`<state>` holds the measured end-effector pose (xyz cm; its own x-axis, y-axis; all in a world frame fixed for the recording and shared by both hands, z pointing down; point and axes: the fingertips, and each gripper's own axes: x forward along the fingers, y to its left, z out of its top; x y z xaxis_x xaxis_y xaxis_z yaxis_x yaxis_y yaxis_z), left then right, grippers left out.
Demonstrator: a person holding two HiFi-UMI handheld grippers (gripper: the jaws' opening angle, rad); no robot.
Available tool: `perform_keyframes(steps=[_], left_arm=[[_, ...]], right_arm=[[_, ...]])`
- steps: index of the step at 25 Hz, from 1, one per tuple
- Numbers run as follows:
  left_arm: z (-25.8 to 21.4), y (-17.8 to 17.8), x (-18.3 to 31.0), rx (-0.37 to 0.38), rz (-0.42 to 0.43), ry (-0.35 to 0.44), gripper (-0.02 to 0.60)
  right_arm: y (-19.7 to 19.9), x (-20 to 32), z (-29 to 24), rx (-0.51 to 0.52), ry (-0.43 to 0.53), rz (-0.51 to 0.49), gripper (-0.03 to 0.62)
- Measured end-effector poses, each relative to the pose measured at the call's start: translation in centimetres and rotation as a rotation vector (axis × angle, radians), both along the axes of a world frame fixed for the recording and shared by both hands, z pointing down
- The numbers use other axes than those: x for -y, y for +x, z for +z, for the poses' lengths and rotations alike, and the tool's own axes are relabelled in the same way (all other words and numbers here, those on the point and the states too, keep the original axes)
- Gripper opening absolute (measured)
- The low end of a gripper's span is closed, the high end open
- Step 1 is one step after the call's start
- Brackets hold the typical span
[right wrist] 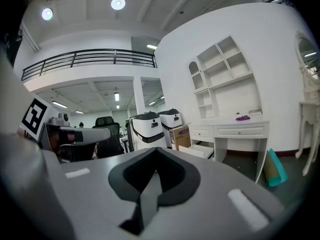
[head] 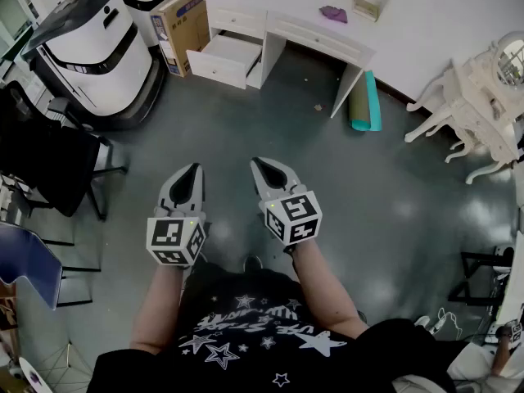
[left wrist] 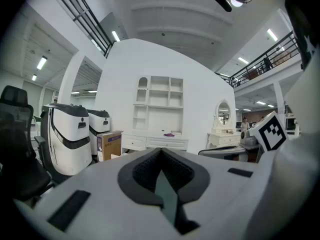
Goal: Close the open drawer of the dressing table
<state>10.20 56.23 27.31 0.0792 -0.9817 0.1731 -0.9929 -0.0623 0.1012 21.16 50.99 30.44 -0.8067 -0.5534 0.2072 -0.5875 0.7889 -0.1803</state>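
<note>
A grey floor [head: 246, 129] stretches ahead of you. At centre frame, your left gripper [head: 193, 170] and right gripper [head: 257, 164] are both pressed together on nothing, probably because neither has anything to reach yet. The 1 open drawer [head: 223, 60] juts from the white dressing table [head: 323, 38] at upper centre, well apart from both.

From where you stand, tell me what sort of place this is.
Probably a large indoor lab or test hall dressed with home furniture: a white dressing table with one drawer open, two big white machines parked beside it, and a railed mezzanine overhead.
</note>
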Motion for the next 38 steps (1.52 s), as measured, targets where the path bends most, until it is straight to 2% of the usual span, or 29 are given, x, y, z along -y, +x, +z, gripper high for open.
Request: perform_keyframes(steps=[14,20,27,33,38], left_arm=[[0.9,-1.5,1.0,-0.032,-0.017,-0.007,0.009],[0.9,-1.0,0.8,-0.026,-0.029,-0.005,0.009],[1.8,-1.6,-0.6,-0.035,-0.068,-0.032,0.009],[2.4,-3.2,1.1,-0.052,-0.077,-0.044,0.009],[3.6,-4.7,3.6,-0.063,-0.039,-0.056,0.009]], right_arm=[[-1.7,0.5,0.3,-0.016,0.004,-0.04,0.002],[-0.2,1.7,0.2,-0.005,0.007,0.012,0.002],[-0.6,0.6,1.7,0.026,-0.017,-0.046,0.002],[-1.5,2.3,2.5,0.007,-0.033,-0.039,0.003],[-2.8,4.7,3.5,0.001,-0.065,-0.025,0.003]])
